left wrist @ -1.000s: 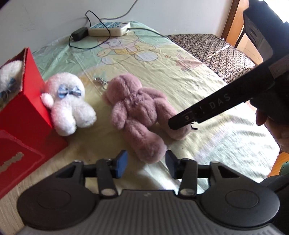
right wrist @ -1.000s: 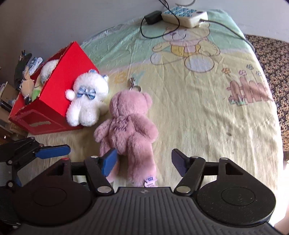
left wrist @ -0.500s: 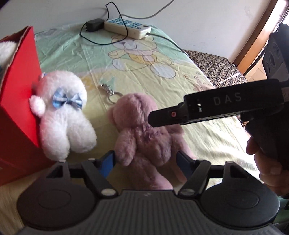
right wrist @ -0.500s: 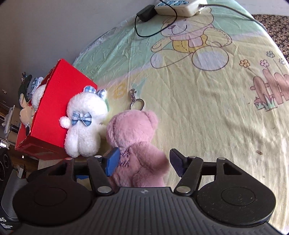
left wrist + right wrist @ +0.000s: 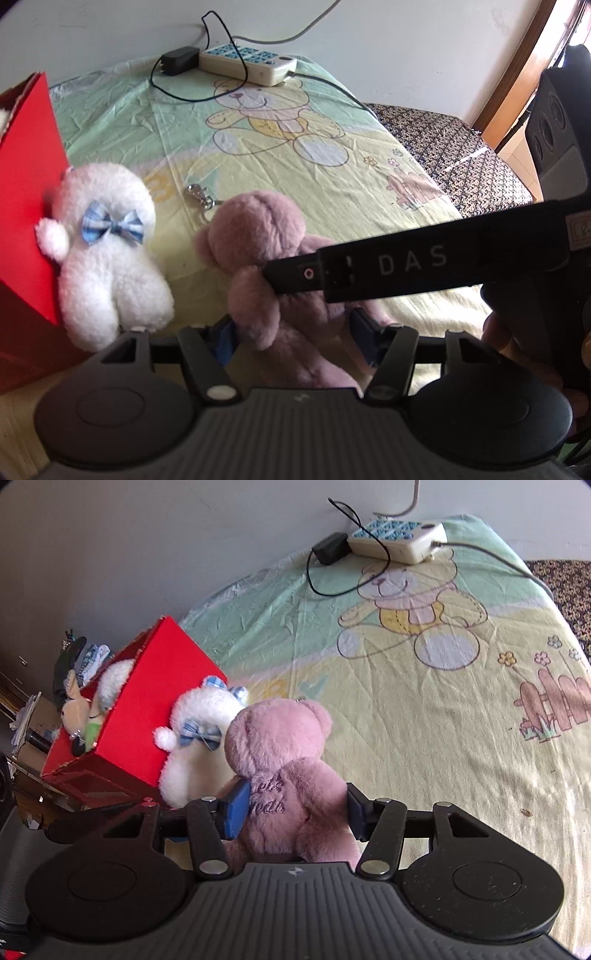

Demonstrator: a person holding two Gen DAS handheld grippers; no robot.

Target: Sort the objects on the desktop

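Right wrist view shows the right gripper [image 5: 293, 808] with its fingers on both flanks of the pink bear [image 5: 284, 771], lifted beside the red box [image 5: 162, 701], which already holds some toys. Left gripper [image 5: 291, 338] stands wide around the bear's lower part. I judge the pink bear and the white bear [image 5: 107, 266], leaning on the box, remain to sort.

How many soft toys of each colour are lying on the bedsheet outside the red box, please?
Pink bear: 1
White bear with a blue bow: 1
Total on the bedsheet, outside the red box: 2
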